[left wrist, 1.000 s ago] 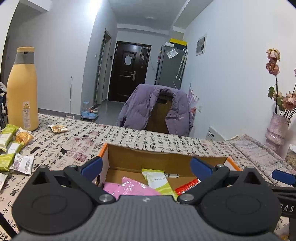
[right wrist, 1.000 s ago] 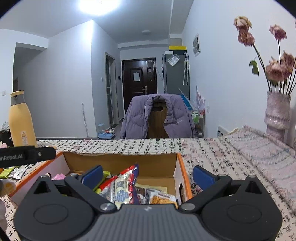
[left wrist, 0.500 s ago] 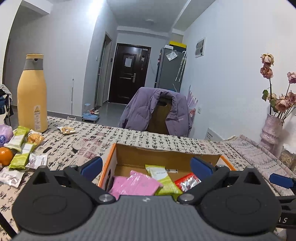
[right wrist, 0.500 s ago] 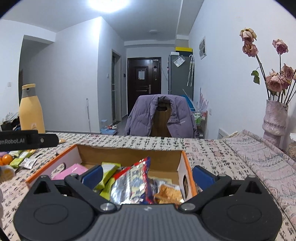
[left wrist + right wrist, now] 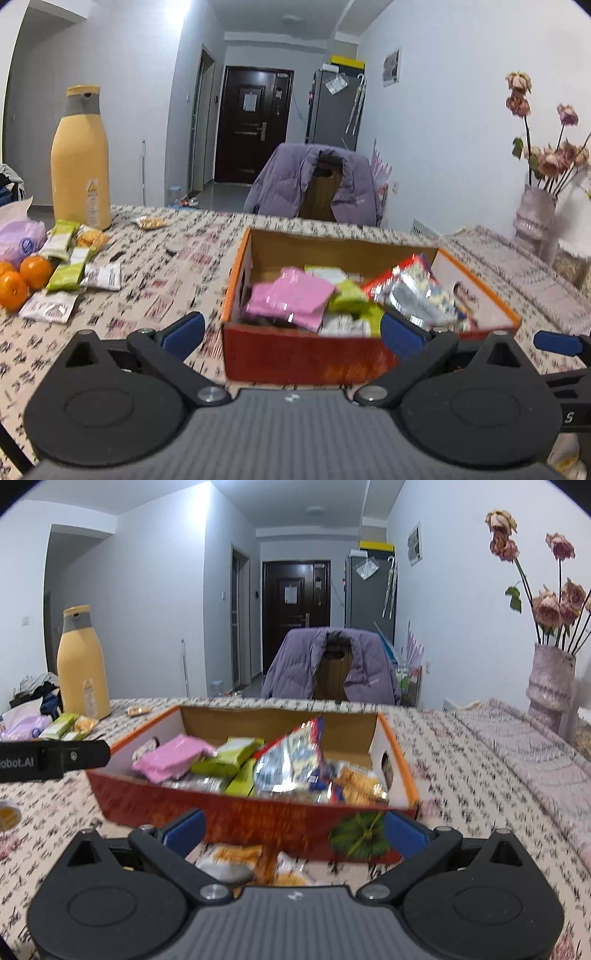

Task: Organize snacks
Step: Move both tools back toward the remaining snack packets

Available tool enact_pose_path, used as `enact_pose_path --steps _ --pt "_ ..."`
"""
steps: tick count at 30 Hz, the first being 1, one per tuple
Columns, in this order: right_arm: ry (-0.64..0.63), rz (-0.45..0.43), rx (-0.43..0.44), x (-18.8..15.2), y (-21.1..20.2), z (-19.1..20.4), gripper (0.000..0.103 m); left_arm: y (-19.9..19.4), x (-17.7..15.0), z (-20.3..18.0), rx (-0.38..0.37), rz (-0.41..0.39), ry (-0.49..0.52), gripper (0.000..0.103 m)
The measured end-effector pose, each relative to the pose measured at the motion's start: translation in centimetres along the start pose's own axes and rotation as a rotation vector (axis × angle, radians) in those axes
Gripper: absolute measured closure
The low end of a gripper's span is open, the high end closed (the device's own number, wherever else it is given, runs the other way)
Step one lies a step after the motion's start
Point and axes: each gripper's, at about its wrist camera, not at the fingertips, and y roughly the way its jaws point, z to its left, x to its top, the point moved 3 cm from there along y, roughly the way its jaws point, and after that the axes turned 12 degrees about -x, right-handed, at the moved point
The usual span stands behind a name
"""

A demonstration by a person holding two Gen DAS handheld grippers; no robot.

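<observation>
Item: cardboard snack box (image 5: pixel 255 812), on the tabletop (image 5: pixel 480 775), holding pink (image 5: pixel 173 758), green and foil packets. Both my hand-held grippers, left (image 5: pixel 291 332) and right (image 5: pixel 293 830), have drawn back from it, jaws spread, empty. Loose snack bars (image 5: pixel 68 271) beside the oranges (image 5: pixel 22 280) remain unsorted.

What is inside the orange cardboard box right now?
The box holds a pink packet, green bars, a shiny red-edged bag standing tilted, and an orange cracker packet. Whatever lies beneath them, and the box floor, is covered.
</observation>
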Motion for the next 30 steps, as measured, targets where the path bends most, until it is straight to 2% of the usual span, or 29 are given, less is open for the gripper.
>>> enact_pose_path --steps 8,15,24,30 --pt "-0.025 0.077 0.003 -2.4 -0.5 2.2 0.0 -1.3 -3.0 1.2 0.005 0.063 -0.008 0.0" --pt "-0.022 0.127 -0.038 -3.0 0.3 4.4 0.0 -2.1 -4.9 2.2 0.012 0.098 -0.026 0.0" --pt "-0.027 0.172 -0.087 -3.9 0.8 4.8 0.001 -2.4 -5.9 2.7 -0.001 0.1 -0.038 0.0" --pt "-0.023 0.194 -0.071 -4.9 0.1 3.6 0.013 -2.4 -6.2 2.8 -0.009 0.099 -0.046 0.0"
